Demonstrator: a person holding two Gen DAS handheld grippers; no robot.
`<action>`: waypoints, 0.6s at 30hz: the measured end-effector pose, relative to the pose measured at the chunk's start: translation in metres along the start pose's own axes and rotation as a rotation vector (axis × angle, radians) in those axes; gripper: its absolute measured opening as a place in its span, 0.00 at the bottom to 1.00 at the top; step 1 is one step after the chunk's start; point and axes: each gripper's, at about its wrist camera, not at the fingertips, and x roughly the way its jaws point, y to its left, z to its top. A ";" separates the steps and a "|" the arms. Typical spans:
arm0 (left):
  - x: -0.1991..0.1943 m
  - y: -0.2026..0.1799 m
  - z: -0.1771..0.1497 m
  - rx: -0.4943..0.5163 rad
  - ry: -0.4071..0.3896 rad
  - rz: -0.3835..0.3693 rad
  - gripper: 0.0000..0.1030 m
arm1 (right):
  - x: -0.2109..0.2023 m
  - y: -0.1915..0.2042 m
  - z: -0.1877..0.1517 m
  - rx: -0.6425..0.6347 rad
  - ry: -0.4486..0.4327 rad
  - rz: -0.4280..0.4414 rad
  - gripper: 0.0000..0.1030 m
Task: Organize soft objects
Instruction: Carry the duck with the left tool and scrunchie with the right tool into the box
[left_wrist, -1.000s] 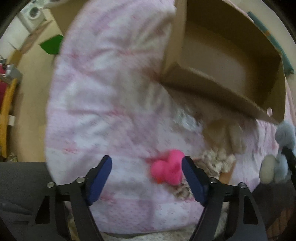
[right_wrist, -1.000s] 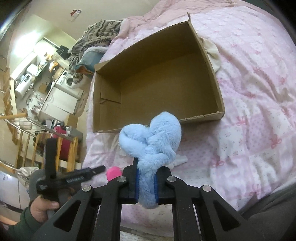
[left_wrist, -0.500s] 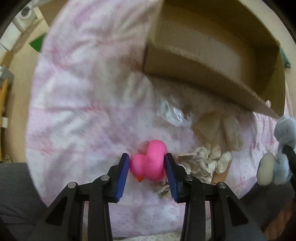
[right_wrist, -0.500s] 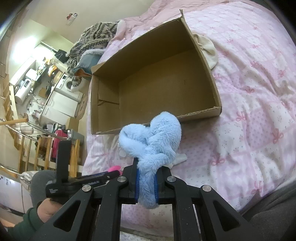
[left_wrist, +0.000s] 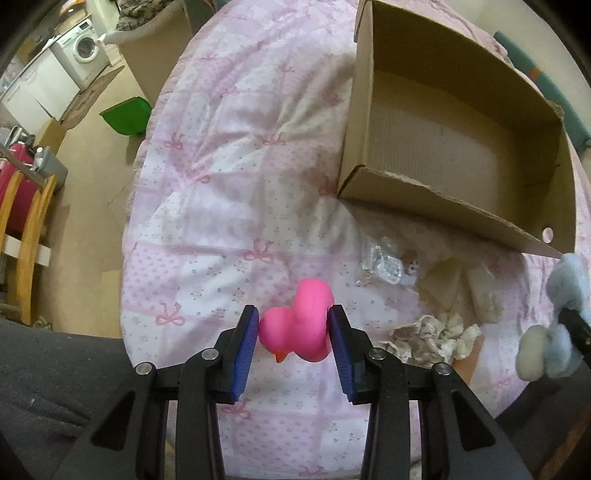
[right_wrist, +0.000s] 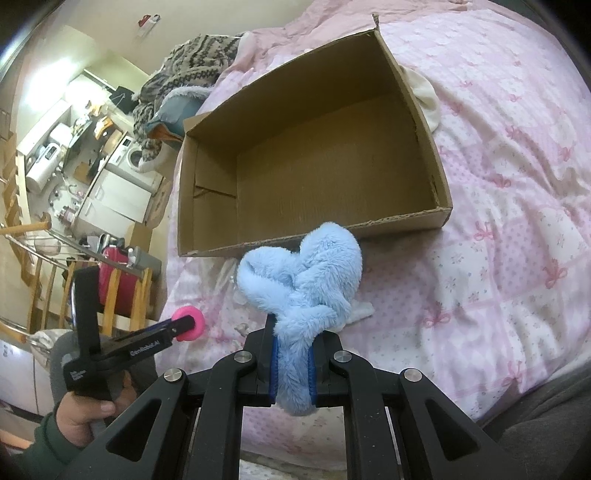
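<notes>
Left gripper (left_wrist: 293, 341) is clamped on the pink rubber duck (left_wrist: 297, 326), both blue pads touching its sides, held over the pink bow-print quilt (left_wrist: 229, 192). Right gripper (right_wrist: 291, 363) is pinched tight on the fluffy light-blue plush toy (right_wrist: 301, 273), which bulges out above the fingers. The open brown cardboard box (right_wrist: 441, 214) sits on the quilt at 12 o'clock of the plush and about 1 o'clock of the duck, with crumpled cream cloths (left_wrist: 439, 334) at the duck's 3 o'clock.

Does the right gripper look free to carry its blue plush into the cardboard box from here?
Probably yes. The right gripper is shut on the blue plush, the cardboard box lies straight ahead, open-topped and apparently empty, and nothing stands between them.
</notes>
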 end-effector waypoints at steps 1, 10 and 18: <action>-0.002 -0.001 0.000 0.005 -0.010 0.002 0.35 | 0.001 0.001 0.000 -0.003 0.001 -0.005 0.12; -0.026 -0.007 -0.005 0.026 -0.113 0.009 0.34 | -0.001 0.010 -0.003 -0.040 -0.025 -0.030 0.12; -0.054 -0.014 -0.003 0.059 -0.233 0.019 0.34 | -0.013 0.014 -0.005 -0.066 -0.069 -0.005 0.12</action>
